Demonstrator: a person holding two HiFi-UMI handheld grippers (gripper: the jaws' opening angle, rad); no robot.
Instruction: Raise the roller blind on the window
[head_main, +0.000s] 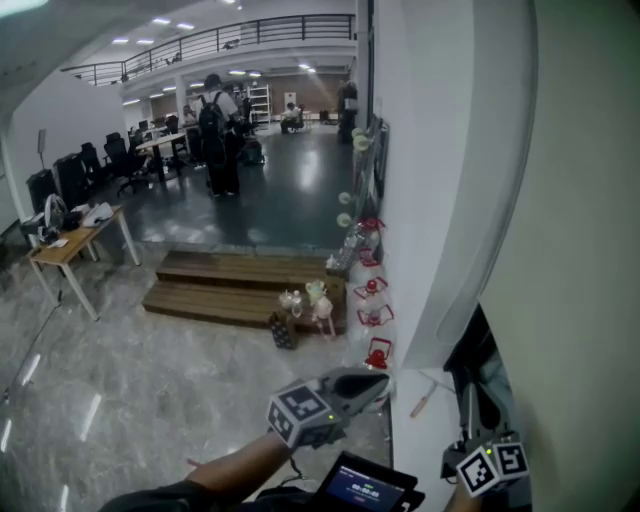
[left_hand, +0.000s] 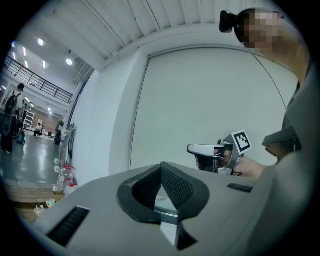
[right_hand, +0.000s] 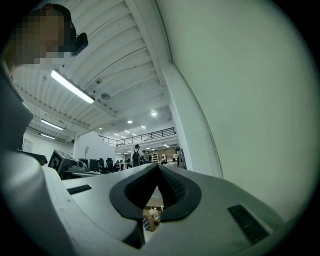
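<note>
The roller blind (head_main: 585, 250) is a pale sheet filling the right side of the head view; in the left gripper view the blind (left_hand: 210, 105) covers the whole window inside its white frame. A dark gap (head_main: 480, 365) shows under its lower edge above the white sill (head_main: 425, 430). My left gripper (head_main: 380, 379) is held out level at the bottom centre, jaws closed and empty, left of the sill. My right gripper (head_main: 488, 452) sits low at the bottom right beside the blind, also shut with nothing in it. Both jaw pairs, left (left_hand: 161, 166) and right (right_hand: 158, 167), meet at their tips.
A small stick-like piece (head_main: 424, 402) lies on the sill. Red items (head_main: 376, 352) line the floor along the wall. Wooden steps (head_main: 230, 285) carry bottles (head_main: 318, 300). A desk (head_main: 70, 245) stands left, a person (head_main: 218, 135) far back. A lit screen (head_main: 365, 487) is below.
</note>
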